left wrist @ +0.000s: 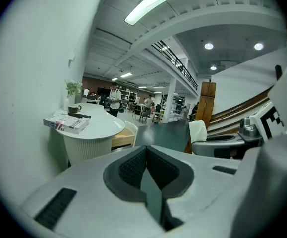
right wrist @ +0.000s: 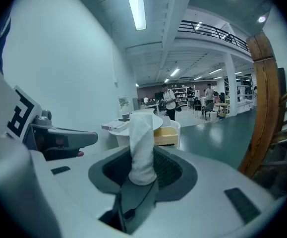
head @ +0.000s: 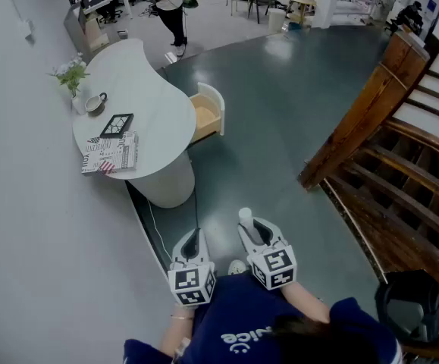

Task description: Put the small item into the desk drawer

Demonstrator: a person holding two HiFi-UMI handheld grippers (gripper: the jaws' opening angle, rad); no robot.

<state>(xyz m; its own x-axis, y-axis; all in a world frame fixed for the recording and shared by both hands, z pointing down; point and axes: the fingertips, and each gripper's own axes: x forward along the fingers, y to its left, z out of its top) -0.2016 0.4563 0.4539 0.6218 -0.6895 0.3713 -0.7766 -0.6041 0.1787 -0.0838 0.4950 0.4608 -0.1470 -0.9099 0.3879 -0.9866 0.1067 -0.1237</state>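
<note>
Two grippers hang well short of the desk: the right gripper [right wrist: 142, 175] is clamped part-way shut on a twisted, soft-looking white roll [right wrist: 142, 140] standing upright between its ribbed dark pads, and the left gripper [left wrist: 147, 177] is closed tight on nothing. Drawer [head: 204, 117], pale wood inside with a rounded white front, stands pulled out of the curved white desk [head: 151, 89].

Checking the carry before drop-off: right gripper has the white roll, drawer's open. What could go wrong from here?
1. The right gripper pinches the white rolled cloth-like item only near its base. Most of it stands free and leaning, so it might slip on the walk.
2. The open wooden desk drawer shows only partly past the rim of the round white desk; the tall roll may catch there.
</note>
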